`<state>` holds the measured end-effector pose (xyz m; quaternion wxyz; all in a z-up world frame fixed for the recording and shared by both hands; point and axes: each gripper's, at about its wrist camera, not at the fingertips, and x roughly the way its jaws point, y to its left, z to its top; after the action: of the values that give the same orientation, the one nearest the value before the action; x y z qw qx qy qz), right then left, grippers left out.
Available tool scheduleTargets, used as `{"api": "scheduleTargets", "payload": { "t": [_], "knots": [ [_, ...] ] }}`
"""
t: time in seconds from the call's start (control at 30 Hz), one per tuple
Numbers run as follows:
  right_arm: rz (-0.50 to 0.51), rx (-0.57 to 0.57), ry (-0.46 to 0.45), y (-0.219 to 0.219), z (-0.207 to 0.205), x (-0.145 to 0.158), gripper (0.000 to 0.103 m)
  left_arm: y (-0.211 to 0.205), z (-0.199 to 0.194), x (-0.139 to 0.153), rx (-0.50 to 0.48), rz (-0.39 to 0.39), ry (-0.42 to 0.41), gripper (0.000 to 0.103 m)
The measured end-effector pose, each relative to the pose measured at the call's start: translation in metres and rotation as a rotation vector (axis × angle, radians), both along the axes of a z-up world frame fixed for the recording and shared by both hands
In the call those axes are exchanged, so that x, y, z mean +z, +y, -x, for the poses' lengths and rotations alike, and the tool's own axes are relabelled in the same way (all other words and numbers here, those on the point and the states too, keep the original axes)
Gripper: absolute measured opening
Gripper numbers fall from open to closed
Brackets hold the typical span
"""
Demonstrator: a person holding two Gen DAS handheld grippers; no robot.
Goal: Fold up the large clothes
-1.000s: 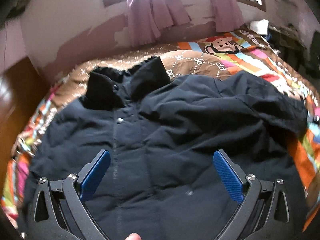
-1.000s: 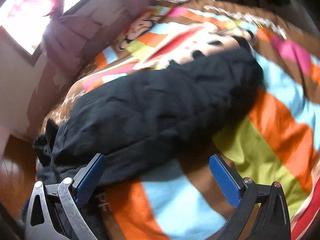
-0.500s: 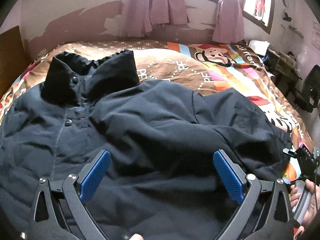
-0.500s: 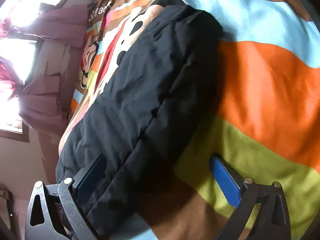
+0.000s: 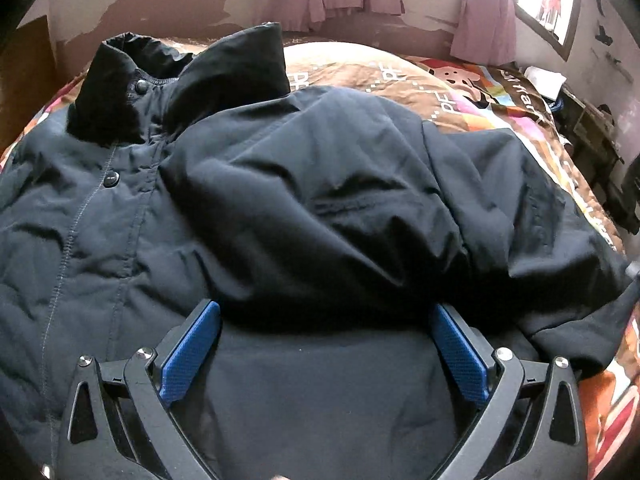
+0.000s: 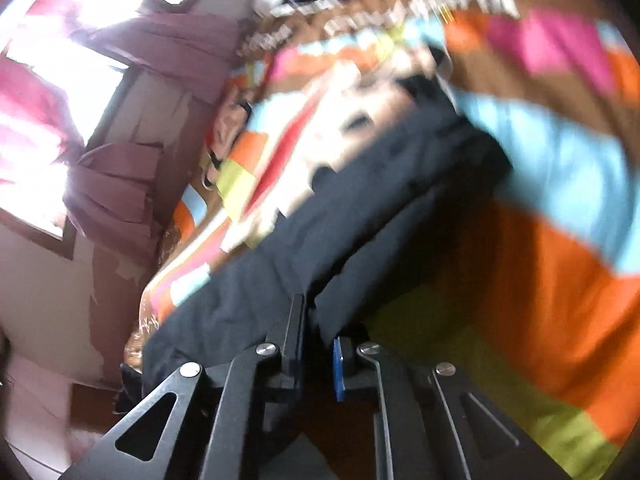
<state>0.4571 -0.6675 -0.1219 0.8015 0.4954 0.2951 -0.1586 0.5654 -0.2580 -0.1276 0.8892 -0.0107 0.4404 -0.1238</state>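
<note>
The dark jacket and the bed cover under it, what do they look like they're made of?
Dark jacket: looks like a matte woven synthetic shell over padding, judging by its puffy folds, stitched seams and metal-looking snaps; the filling cannot be seen. Bed cover: seems a soft printed fabric, perhaps cotton or polyester, going by its flat bright colour blocks, lettering and cartoon print.
</note>
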Motion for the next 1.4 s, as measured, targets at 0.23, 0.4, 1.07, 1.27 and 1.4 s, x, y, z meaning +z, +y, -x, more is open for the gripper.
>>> {"api": "scheduleTargets", "payload": {
  "t": [0.23,0.4,1.07,1.27,1.4],
  "knots": [
    [0.358,0.109,-0.050,0.055,-0.025,0.141,0.008,0.033,0.024,0.037,0.016,-0.049,0.020,0.102],
    [0.599,0.220,-0.104,0.133,-0.048,0.215,0.007,0.090,0.054,0.073,0.001,-0.087,-0.004,0.102],
    [1.051,1.047,-0.072,0.530,-0.051,0.088,0.007,0.308,0.114,0.113,0.230,0.115,0.075,0.102],
    [0.960,1.127,0.023,0.539,-0.051,0.033,0.012,0.307,0.106,0.109,0.155,0.264,0.095,0.102],
    [0.894,1.170,0.001,0.528,-0.043,0.025,0.030,0.307,0.095,0.097,0.128,0.445,0.174,0.102]
  ]
}}
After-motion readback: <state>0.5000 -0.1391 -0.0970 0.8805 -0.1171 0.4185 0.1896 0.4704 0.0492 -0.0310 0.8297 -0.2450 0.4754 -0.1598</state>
